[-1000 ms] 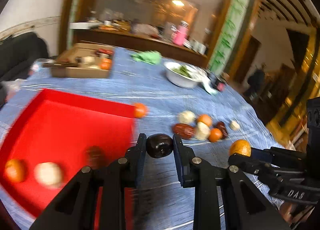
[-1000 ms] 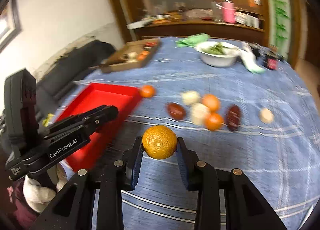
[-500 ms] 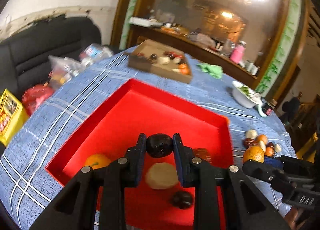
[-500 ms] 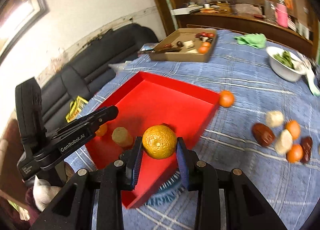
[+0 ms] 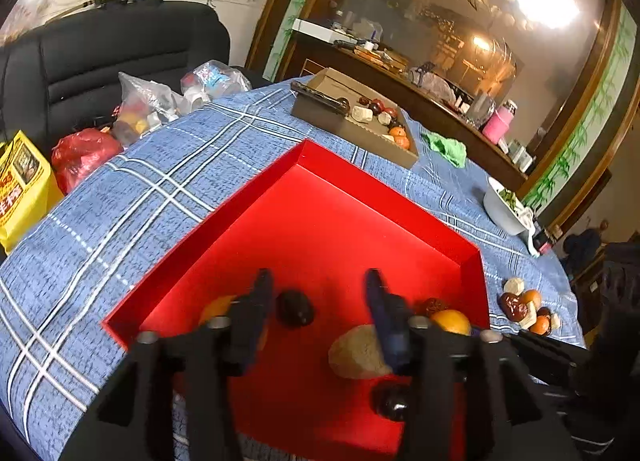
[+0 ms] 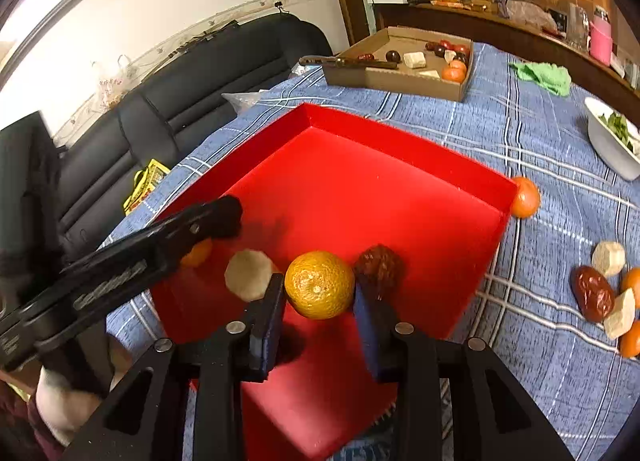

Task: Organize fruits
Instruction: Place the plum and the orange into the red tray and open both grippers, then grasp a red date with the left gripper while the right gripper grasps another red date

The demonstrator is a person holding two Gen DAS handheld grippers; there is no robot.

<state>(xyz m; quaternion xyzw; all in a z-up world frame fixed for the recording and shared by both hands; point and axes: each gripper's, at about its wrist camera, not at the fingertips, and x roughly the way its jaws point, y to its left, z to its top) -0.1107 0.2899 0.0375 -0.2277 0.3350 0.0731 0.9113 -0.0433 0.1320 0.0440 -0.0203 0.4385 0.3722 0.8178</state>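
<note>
Our left tool (image 5: 316,301) has its fingers wide apart now, and half a second ago they were pinched on a dark plum (image 5: 295,308); now that plum sits between the open fingers with gaps on both sides, so we think it has just been let go and is dropping or lying in the red tray (image 5: 360,173); it looks a bit blurry, so we cannot tell if it has landed yet. Our right tool (image 6: 319,295) is clamped on the orange (image 6: 319,285), the same as a moment ago, and it has come in over the near side of the tray. A second ago both tools were out over the blue checked surface (image 6: 540,341) beside the loose fruit; now both are over the tray. Down in the tray we also see a pale peeled piece (image 6: 249,274), a small orange one (image 6: 197,253) half hidden behind the left tool, a wrinkly brown date (image 6: 379,265) and a dark round one (image 5: 390,401). So one more fruit is in the tray, and we think the orange goes in next; it should go on a bare red spot so it does not bump the others and roll. There is more left to do; a little orange fruit (image 6: 525,197) sits right against the outside of the tray corner, and a small pile (image 6: 608,293) of fruit waits on the surface, well apart from the tray.
</note>
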